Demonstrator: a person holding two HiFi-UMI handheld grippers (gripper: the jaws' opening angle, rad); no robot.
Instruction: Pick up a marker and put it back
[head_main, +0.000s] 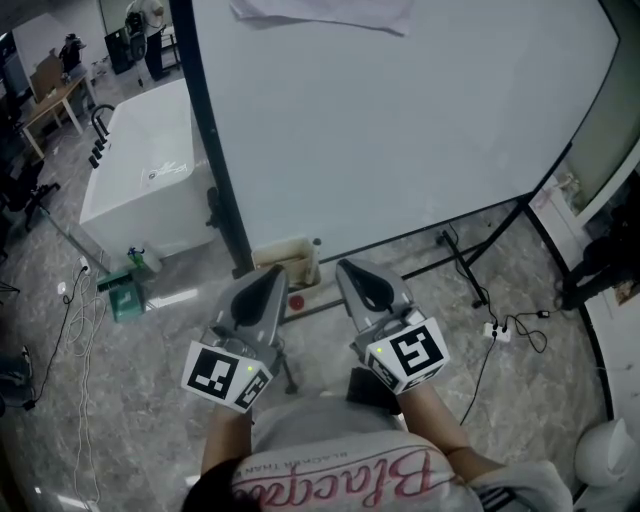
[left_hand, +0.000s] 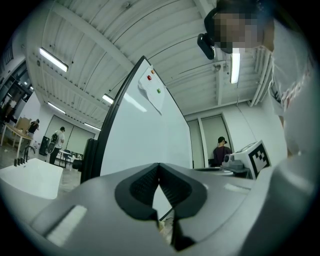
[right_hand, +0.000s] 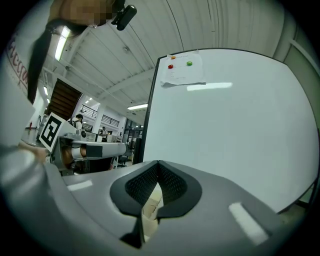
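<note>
Both grippers hang side by side in front of a big whiteboard (head_main: 400, 120) on a black stand. My left gripper (head_main: 265, 283) is shut, its jaws meeting at the tip (left_hand: 159, 167) with nothing between them. My right gripper (head_main: 352, 272) is shut too, its jaws touching at the tip (right_hand: 158, 165) and holding nothing. A small cardboard box (head_main: 288, 262) sits on the floor at the board's foot, just beyond the jaws, with a slim pale stick (head_main: 316, 260) upright beside it. I cannot tell whether that stick is a marker.
A sheet with a red and a green magnet (right_hand: 182, 67) is pinned at the board's top. A white tub (head_main: 140, 170) stands at the left, a green object (head_main: 125, 295) on the floor nearby. Cables and a power strip (head_main: 497, 332) lie at the right. A small red thing (head_main: 296, 302) lies by the stand.
</note>
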